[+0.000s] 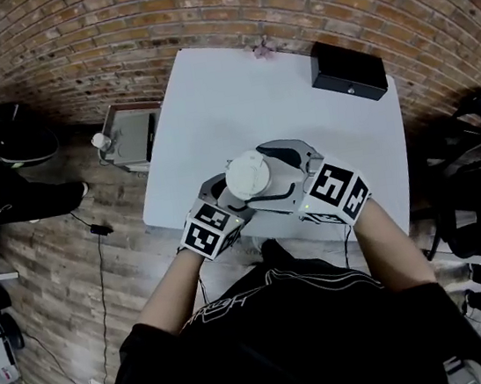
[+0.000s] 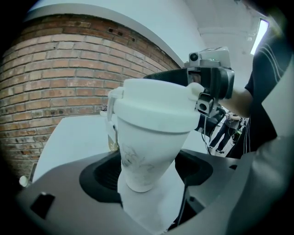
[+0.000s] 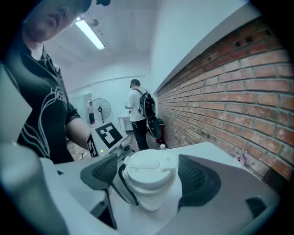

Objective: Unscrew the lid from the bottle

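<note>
My left gripper [image 2: 147, 176] has its jaws pinching the bottle's [image 2: 154, 137] tapered base over the desk [image 1: 236, 98], the right gripper's [image 3: 151, 178] jaws are spread either side of the lid [image 3: 148, 164], and a hard twist could spin that base loose.

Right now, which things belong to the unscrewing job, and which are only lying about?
Job: white plastic bottle, its white screw lid, left gripper holding the bottle, right gripper open around the lid.
Lying about: black rectangular box, grey cabinet beside the white table.
</note>
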